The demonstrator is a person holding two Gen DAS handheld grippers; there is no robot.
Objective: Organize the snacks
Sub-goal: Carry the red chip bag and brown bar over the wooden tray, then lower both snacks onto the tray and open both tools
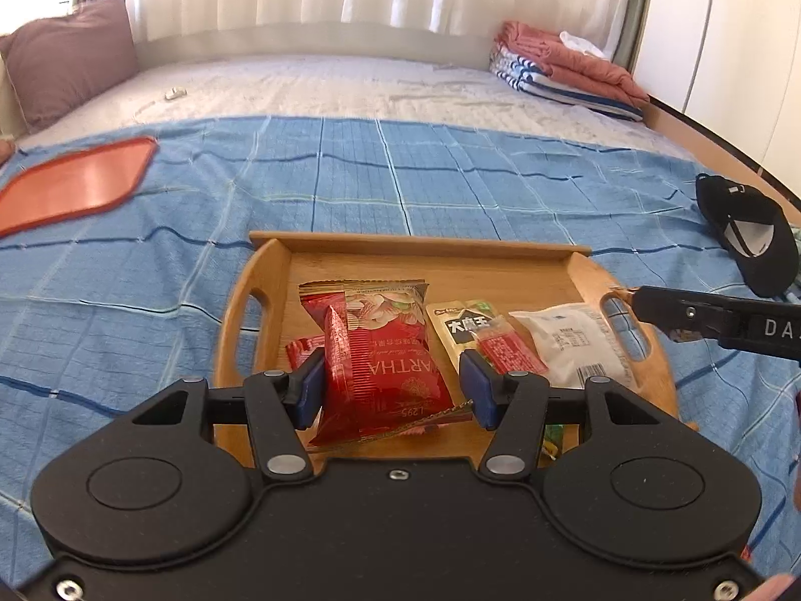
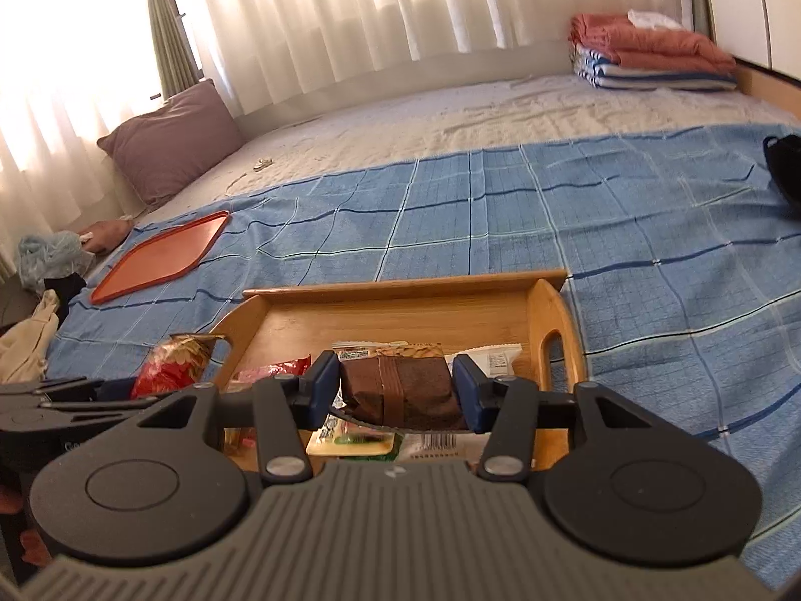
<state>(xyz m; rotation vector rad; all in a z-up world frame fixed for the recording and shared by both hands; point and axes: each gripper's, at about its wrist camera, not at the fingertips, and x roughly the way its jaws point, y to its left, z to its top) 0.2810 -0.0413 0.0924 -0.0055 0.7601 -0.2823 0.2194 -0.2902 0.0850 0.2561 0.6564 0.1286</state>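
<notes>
A shiny red foil snack bag (image 1: 385, 375) stands tilted in the rimmed wooden tray (image 1: 430, 270). A yellow sachet (image 1: 458, 330) and a white packet (image 1: 575, 345) lie flat beside it. A brown wrapped snack (image 2: 400, 390) hangs above them.

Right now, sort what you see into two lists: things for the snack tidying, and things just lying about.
For the job: wooden tray, red snack bag between the left gripper's fingers, brown packet in the right gripper, white packet, orange tray.

Lying about: black cap, pillow, folded blankets.

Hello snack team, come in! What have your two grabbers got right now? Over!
Left gripper shut on red snack bag. Right gripper shut on brown snack packet. Both over wooden tray. Red tray far left, nothing blocking.
</notes>
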